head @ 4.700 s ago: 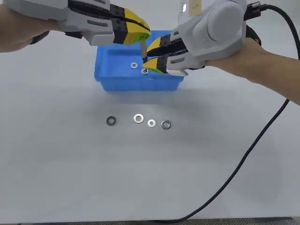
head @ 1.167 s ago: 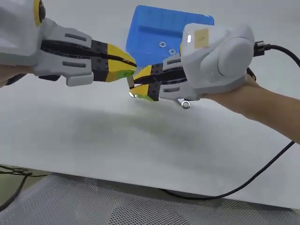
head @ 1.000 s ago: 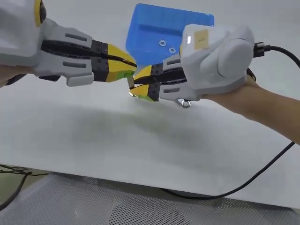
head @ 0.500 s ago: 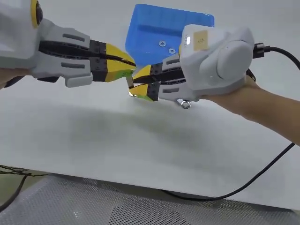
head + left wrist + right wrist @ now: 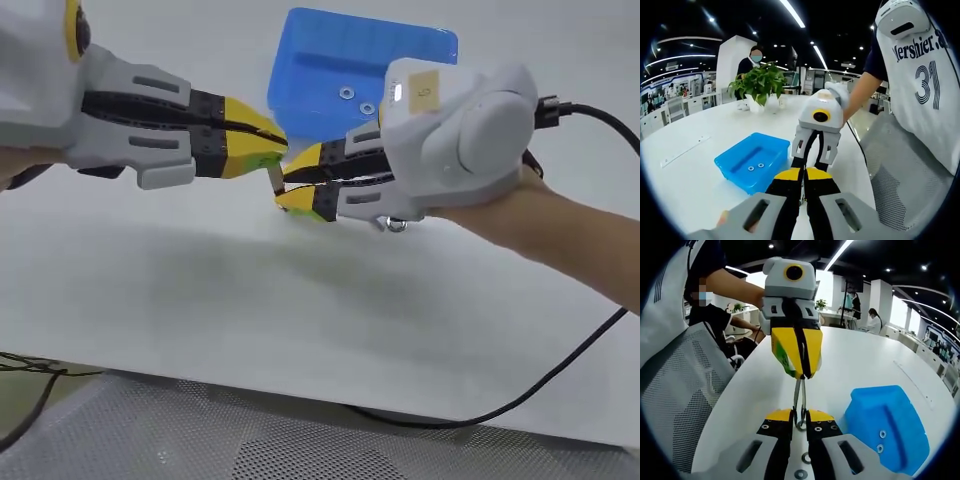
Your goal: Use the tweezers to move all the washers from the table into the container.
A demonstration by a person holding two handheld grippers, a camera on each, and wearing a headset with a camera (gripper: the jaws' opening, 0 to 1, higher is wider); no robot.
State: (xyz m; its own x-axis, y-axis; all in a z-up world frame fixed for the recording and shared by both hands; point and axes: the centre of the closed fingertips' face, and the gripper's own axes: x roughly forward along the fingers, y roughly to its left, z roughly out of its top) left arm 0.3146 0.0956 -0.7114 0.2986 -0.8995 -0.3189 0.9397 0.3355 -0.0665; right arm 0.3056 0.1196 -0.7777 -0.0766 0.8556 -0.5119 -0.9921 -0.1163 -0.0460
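White tabletop (image 5: 300,300) takes up most of the head view, with a mesh chair (image 5: 680,405) at its near edge. Left gripper (image 5: 262,150) is on the left, pointing right, jaws clamped tight on the top end of the tweezers (image 5: 799,397). The tweezers point tips-down at the tabletop. Right gripper (image 5: 295,186) is on the right, pointing left, nose to nose with the left one. Its jaws sit either side of the tweezers' lower arms with only a narrow gap, and it looks to be pinching them, though contact is hard to confirm. A black cable (image 5: 560,340) runs from the back of the right gripper off the near right side of the tabletop.

Blue container (image 5: 330,60) sits upright on the far side of the tabletop, just beyond the two grippers. Two washers (image 5: 346,93) lie flat on its floor, close together.

In the right gripper view one washer (image 5: 801,426) lies on the tabletop right at the tweezers' tips, between the right gripper's jaws. Cannot tell if the tips have hold of it. Two loose washers (image 5: 806,458) lie on the tabletop just below the right gripper. In the head view one of them peeks out under that gripper's body
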